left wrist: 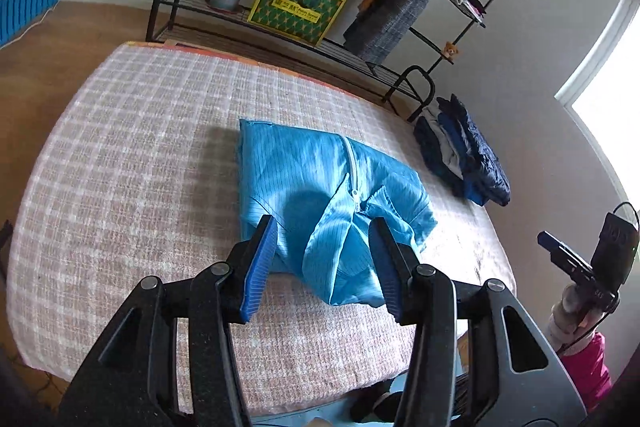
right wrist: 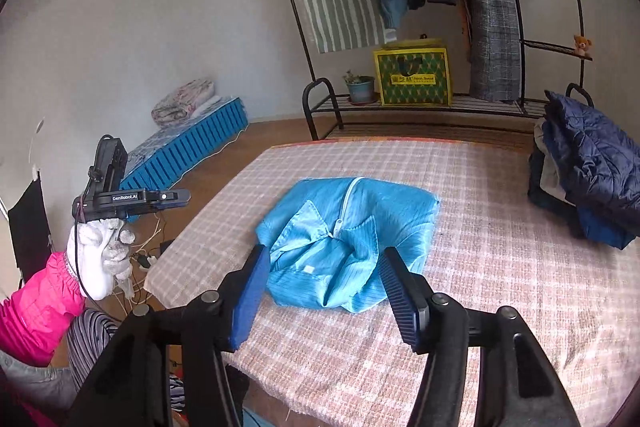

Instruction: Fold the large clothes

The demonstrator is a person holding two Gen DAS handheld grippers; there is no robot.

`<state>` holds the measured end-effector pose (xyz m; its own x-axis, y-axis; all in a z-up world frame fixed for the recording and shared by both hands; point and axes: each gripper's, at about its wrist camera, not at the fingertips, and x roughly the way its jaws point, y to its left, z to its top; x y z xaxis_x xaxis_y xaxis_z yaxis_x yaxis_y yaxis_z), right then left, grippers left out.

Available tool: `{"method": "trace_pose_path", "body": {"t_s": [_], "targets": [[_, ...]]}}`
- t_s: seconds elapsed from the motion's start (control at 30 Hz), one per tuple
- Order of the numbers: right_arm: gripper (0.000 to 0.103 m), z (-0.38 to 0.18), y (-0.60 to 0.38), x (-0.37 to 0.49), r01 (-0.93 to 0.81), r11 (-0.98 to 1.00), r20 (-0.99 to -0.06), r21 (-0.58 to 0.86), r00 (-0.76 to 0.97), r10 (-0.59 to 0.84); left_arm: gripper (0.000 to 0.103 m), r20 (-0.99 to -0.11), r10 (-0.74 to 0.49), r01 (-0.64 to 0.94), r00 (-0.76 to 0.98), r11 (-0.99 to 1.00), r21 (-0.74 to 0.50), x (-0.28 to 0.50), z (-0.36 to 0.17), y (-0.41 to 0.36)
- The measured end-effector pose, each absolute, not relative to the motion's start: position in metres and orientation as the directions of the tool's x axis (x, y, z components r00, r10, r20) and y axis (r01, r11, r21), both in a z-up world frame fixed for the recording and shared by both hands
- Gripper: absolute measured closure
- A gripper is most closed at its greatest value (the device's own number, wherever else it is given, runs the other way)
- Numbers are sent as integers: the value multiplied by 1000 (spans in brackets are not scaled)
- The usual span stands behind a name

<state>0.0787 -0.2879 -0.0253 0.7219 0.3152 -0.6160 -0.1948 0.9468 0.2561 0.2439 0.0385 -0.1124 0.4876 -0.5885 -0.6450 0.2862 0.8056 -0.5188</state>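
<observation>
Blue zip-front jacket [left wrist: 320,187] lies folded into a compact bundle near the middle of the checked bedspread [left wrist: 120,147], collar end toward the cameras, white zipper [left wrist: 352,163] running up the centre away from them. Collar flaps are rumpled, not flat.

Left gripper [left wrist: 324,263] – jaws parted, blue pads either side of the collar end in its own view, hovering above the cloth. Nothing pinched between them; the fabric seen in the gap lies on the bed below. From the right wrist view the same gripper [right wrist: 176,197] shows side-on at the left edge, off the bed, held by a white-gloved hand [right wrist: 100,259] with a pink sleeve [right wrist: 36,307].

Right gripper [right wrist: 324,291] – jaws also apart, wider gap, framing the near edge of the jacket [right wrist: 348,239]. Pads clear of the cloth, holding nothing. In the left wrist view it appears at the far right edge [left wrist: 560,251], beyond the mattress edge; only one dark finger visible there.

Stack of folded dark clothes [right wrist: 588,179] – navy quilted piece on top – sits at the right edge of the bed, well apart from the jacket.

Behind the bed: black metal clothes rack [right wrist: 520,99] with hanging garments, a yellow-green box [right wrist: 412,77] and a potted plant [right wrist: 360,87] on its lower shelf.
</observation>
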Motion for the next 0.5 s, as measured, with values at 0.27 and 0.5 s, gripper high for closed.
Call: {"method": "trace_pose_path", "body": {"t_s": [0.27, 0.5], "targets": [[39, -110, -339, 145, -10, 885, -664, 466, 656, 357, 54, -684, -615, 68, 391, 761, -645, 307, -199, 40], [46, -170, -358, 191, 76, 823, -692, 562, 587, 419, 55, -692, -652, 15, 310, 731, -682, 331, -251, 28]]}}
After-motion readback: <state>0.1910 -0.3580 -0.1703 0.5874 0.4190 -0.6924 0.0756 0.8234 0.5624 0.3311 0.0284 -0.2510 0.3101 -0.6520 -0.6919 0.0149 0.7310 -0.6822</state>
